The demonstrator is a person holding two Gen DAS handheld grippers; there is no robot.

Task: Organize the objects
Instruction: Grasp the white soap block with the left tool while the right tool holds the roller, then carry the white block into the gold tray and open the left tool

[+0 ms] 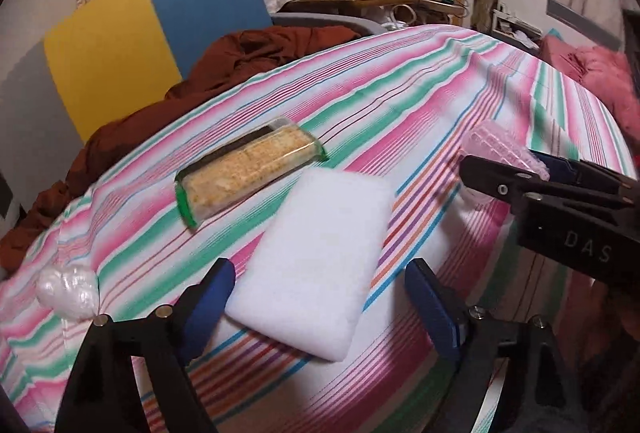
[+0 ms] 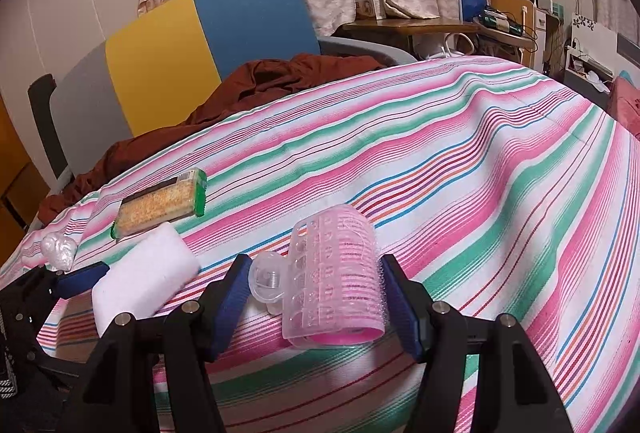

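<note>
Now gripping a pink hair roller (image 2: 336, 277) in the right gripper (image 2: 316, 297), blue pads pressed to both its sides, long axis pointing away from the camera, clear clip on its left. Straddling a white sponge (image 1: 320, 265) with the left gripper (image 1: 320, 297), jaws wide, neither pad touching; long axis running away up the striped bedspread (image 1: 400, 105). Beyond, lying crosswise, a cracker packet (image 1: 248, 173).

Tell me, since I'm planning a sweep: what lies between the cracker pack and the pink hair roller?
Only the white sponge and bare striped cloth between cracker pack and pink hair roller, seen in the right wrist view.
</note>
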